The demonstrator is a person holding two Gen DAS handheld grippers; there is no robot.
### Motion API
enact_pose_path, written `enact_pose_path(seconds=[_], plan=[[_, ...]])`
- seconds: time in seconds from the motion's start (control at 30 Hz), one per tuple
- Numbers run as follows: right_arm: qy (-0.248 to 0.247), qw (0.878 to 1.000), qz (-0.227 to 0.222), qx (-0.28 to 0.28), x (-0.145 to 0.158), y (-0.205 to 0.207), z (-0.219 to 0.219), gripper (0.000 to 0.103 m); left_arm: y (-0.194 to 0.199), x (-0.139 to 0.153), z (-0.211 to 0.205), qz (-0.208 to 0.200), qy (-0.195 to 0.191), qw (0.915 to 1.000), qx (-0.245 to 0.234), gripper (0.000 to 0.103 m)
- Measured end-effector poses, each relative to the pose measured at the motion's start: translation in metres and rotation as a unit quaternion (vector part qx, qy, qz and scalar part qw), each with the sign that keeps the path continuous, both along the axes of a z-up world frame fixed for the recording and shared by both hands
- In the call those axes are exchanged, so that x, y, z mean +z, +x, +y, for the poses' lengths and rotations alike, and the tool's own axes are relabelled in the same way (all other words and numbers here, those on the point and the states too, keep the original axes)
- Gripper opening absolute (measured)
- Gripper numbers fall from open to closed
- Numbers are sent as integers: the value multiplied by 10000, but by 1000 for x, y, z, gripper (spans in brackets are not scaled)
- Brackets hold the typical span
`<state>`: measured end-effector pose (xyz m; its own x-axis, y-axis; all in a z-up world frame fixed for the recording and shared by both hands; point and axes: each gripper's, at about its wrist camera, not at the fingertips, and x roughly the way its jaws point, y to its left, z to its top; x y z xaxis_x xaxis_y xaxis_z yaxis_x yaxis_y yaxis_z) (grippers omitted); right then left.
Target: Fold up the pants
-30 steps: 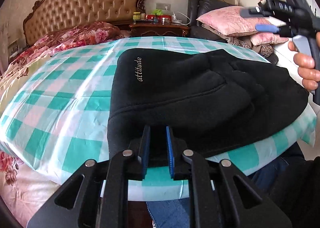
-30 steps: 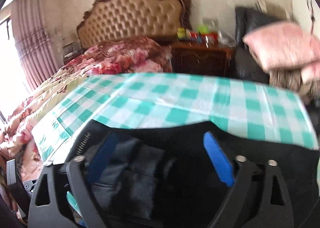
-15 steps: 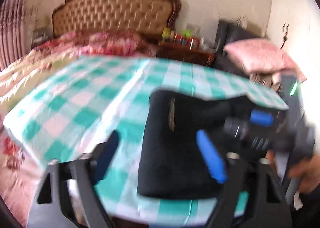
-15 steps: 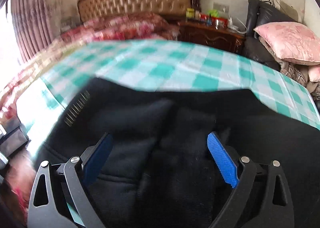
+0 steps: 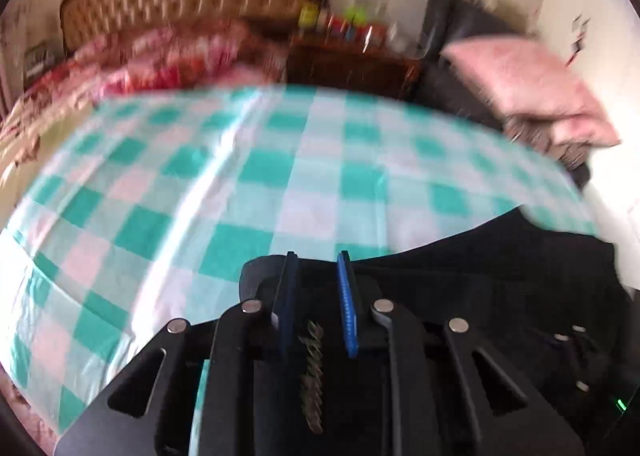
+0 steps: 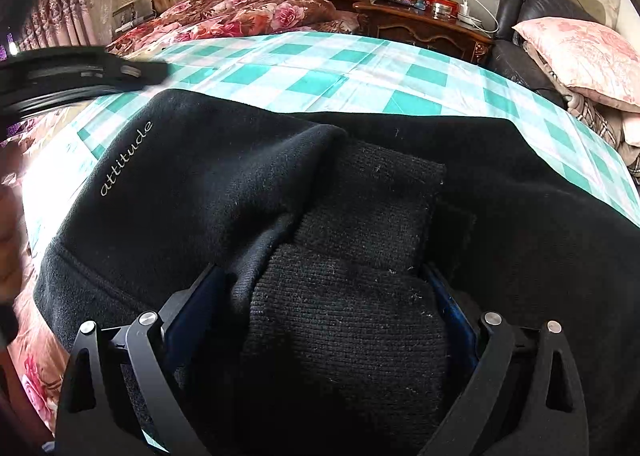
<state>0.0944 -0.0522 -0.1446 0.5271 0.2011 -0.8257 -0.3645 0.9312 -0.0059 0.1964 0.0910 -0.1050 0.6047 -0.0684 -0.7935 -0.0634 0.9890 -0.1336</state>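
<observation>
The black pants (image 6: 248,192), folded into a thick bundle with the word "attitude" stitched on one side, lie on the green-and-white checked tablecloth (image 6: 360,68) near its front edge. The right gripper (image 6: 320,296) sits low on the bundle with its jaws spread wide around the ribbed knit cuff (image 6: 348,296); whether the pads press it I cannot tell. The left gripper (image 5: 316,296) has just been closing and its blue pads (image 5: 347,304) now stand narrow over the pants' lettered edge, though blur hides whether cloth is pinched.
</observation>
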Motion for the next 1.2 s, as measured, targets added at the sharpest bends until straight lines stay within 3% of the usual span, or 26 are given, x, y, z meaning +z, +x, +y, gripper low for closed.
enact_pose_path(seconds=[0.07, 0.17, 0.23, 0.33, 0.4, 0.47, 0.63, 0.77, 0.87, 0.93, 1.0, 1.03, 1.1, 1.2], plan=[[1, 10000, 9, 20, 0, 1, -1, 94, 18, -20, 1, 332, -2, 9994, -48, 18], [3, 10000, 14, 23, 1, 1, -1, 94, 24, -25, -1, 412, 112, 9991, -55, 18], [0, 10000, 14, 27, 1, 0, -1, 94, 21, -24, 1, 368, -19, 9993, -21, 18], [11, 10000, 17, 51, 0, 1, -1, 94, 3, -9, 4, 120, -141, 9998, 21, 20], [11, 10000, 17, 45, 0, 2, -1, 95, -25, 4, 3, -127, 31, 9999, 112, 36], [11, 10000, 14, 47, 0, 2, -1, 95, -47, 8, 2, -239, 205, 9993, 183, 40], [13, 10000, 20, 28, 1, 2, -1, 95, -76, -25, 1, 115, 421, 9989, 145, 44], [359, 9992, -103, -116, 19, 1, -7, 94, -81, -36, 1, 28, 497, 9984, 262, 47], [488, 9977, -463, -127, 40, 4, -4, 94, -81, -38, 5, 29, 401, 9987, 316, 49], [587, 9972, -403, -214, 44, 15, -4, 94, -82, -39, 6, 7, 363, 9988, 335, 50], [409, 9982, -225, -377, 35, 32, -2, 90, -84, -38, 9, -6, 278, 9989, 378, 53], [207, 9986, -95, -469, 27, 40, -1, 81, -85, -37, 11, -13, 174, 9990, 422, 54], [142, 9980, 197, -581, 10, 50, -5, 79, -95, -32, 21, -89, -280, 9982, 522, 55], [-39, 9988, 21, -479, 7, 44, -2, 79, -116, -21, 25, -327, -219, 9976, 571, 55]])
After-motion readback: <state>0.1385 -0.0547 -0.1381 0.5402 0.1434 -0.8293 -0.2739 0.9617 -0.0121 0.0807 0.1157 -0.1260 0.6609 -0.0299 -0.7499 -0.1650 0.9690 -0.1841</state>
